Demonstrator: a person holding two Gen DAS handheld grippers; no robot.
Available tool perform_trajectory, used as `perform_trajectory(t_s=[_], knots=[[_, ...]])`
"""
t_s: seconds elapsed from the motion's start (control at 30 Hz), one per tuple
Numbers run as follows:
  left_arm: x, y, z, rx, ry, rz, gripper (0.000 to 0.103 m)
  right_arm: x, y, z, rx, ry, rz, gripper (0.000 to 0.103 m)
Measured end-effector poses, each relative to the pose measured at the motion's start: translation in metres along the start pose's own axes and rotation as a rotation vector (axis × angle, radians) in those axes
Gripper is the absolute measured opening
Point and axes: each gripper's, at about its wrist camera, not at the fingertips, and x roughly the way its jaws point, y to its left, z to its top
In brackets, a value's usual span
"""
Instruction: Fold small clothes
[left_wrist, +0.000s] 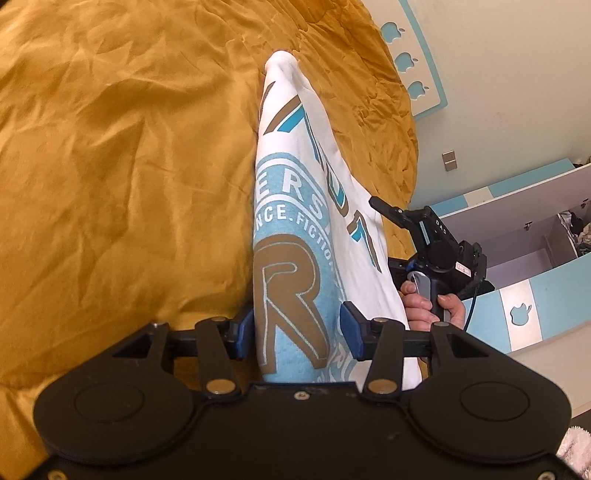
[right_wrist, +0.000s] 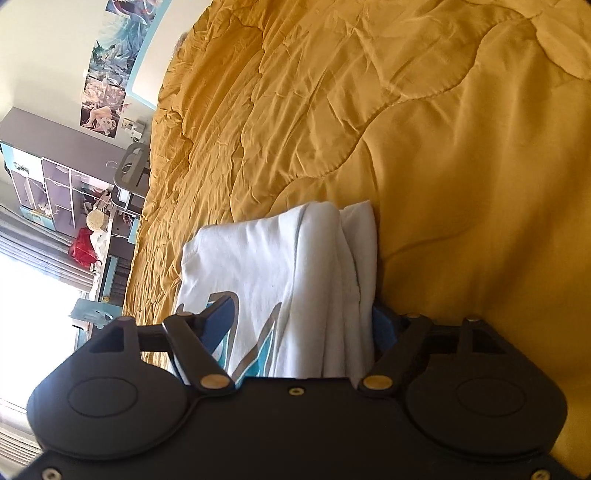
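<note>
The white shirt (left_wrist: 295, 236) runs between the parted pads of the left claw (left_wrist: 295, 328) and the wider right claw (right_wrist: 295, 325), above the bed (left_wrist: 110, 166), its near end hidden under both housings, and whether any pad presses it I cannot tell.

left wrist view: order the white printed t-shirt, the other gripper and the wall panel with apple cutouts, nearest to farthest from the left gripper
1. White printed t-shirt: between the jaws of the left gripper, over the mustard quilted bedspread.
2. Black right gripper: to the right, past the shirt's edge, gripped by a hand.
3. Light blue wall panel with apple cutouts: top right, beyond the bed.
</note>
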Motion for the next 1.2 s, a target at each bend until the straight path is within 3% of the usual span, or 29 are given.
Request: perform_trajectory(t_s=[0.3, 0.57, 0.67, 0.7, 0.73, 0.77, 0.8, 0.9, 1.03, 1.2], knots=[[0.013, -0.001, 0.003, 0.004, 0.021, -0.009, 0.051, 0.020, 0.002, 0.012, 0.013, -0.014, 0.022, 0.086], [0.019, -0.002, 0.004, 0.009, 0.024, -0.007, 0.053, 0.026, 0.001, 0.020, 0.047, -0.037, 0.049, 0.085], [0.018, -0.001, 0.005, -0.002, 0.025, -0.013, 0.052, 0.024, 0.003, 0.019, 0.012, -0.041, 0.010, 0.064], [0.017, -0.001, 0.005, -0.007, 0.022, -0.023, 0.047, 0.023, 0.002, 0.019, 0.007, -0.042, -0.007, 0.047], [0.016, 0.000, 0.006, -0.015, 0.023, -0.031, 0.040, 0.022, 0.000, 0.020, 0.010, -0.039, -0.019, 0.037], [0.015, 0.001, 0.006, -0.033, 0.031, -0.035, 0.029, 0.020, -0.002, 0.020, 0.015, -0.037, -0.009, 0.036], [0.014, 0.004, 0.008, -0.066, 0.038, -0.049, 0.026, 0.018, -0.001, 0.020, 0.001, -0.039, -0.008, 0.033], [0.010, 0.004, 0.009, -0.112, 0.031, -0.084, 0.025, 0.015, 0.013, 0.020, -0.054, -0.047, -0.041, 0.032], [0.001, -0.006, 0.011, -0.124, 0.020, -0.129, 0.024, -0.001, 0.043, 0.021, -0.079, -0.078, 0.006, 0.030], [-0.028, -0.016, 0.019, -0.158, -0.013, -0.206, 0.023, -0.023, 0.108, 0.015, -0.192, -0.082, 0.059, 0.030]])
